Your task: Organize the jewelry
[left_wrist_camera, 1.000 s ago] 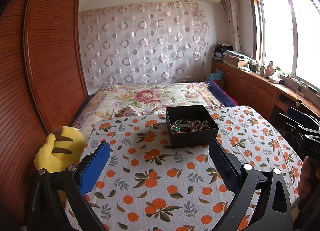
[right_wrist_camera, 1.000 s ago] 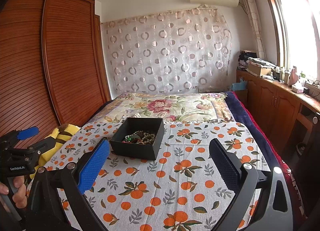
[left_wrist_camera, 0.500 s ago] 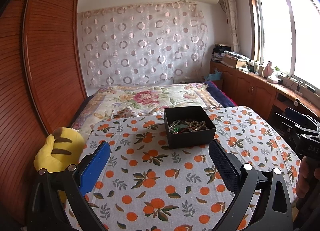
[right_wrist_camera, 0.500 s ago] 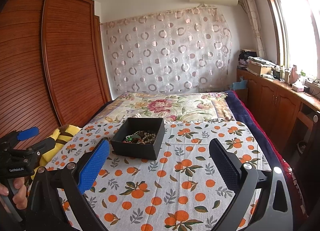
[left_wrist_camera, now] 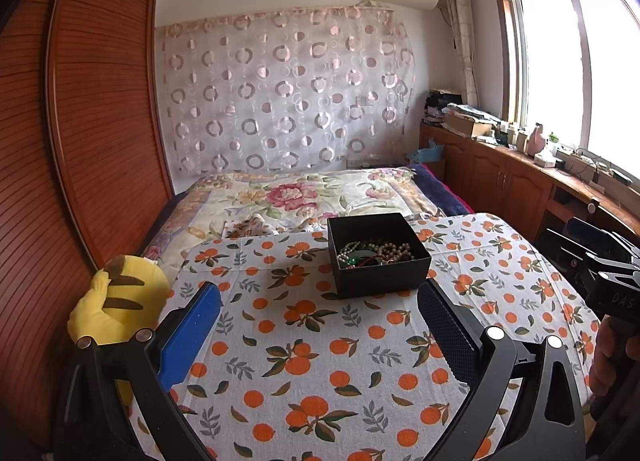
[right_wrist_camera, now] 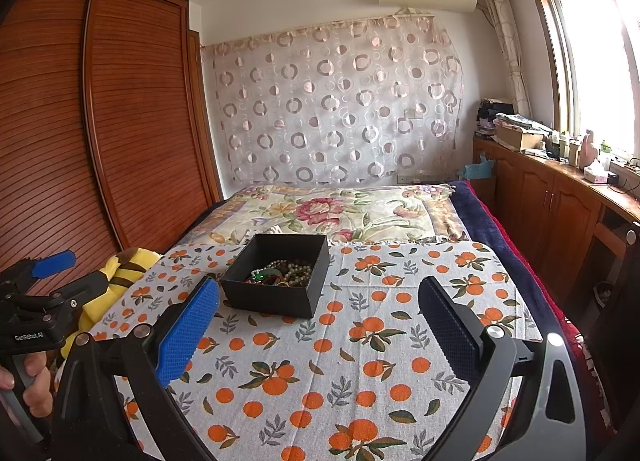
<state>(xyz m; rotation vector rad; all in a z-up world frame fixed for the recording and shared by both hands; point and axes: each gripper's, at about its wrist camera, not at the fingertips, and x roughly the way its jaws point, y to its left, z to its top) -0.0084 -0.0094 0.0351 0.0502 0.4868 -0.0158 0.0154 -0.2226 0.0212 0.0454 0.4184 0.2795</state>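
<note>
A black open box point(left_wrist_camera: 384, 275) stands on the orange-print cloth point(left_wrist_camera: 320, 361) over the bed. It holds a tangle of jewelry point(left_wrist_camera: 374, 252): pearl and dark bead strands and a green piece. The box point(right_wrist_camera: 276, 295) and jewelry point(right_wrist_camera: 282, 273) also show in the right wrist view. My left gripper point(left_wrist_camera: 320, 325) is open and empty, a little short of the box. My right gripper point(right_wrist_camera: 320, 325) is open and empty, to the right of the box and short of it. Each gripper shows at the edge of the other's view: the right point(left_wrist_camera: 600, 261), the left point(right_wrist_camera: 44, 281).
A yellow striped plush toy point(left_wrist_camera: 116, 309) lies at the cloth's left edge beside the wooden wardrobe point(left_wrist_camera: 80, 141). A floral quilt point(left_wrist_camera: 304, 197) covers the bed beyond the box. A wooden cabinet with clutter point(left_wrist_camera: 520, 165) runs along the right under the window.
Both grippers have drawn back and tilted up slightly, so the box sits a little farther off in each view. Both stay open. The box has not moved.
</note>
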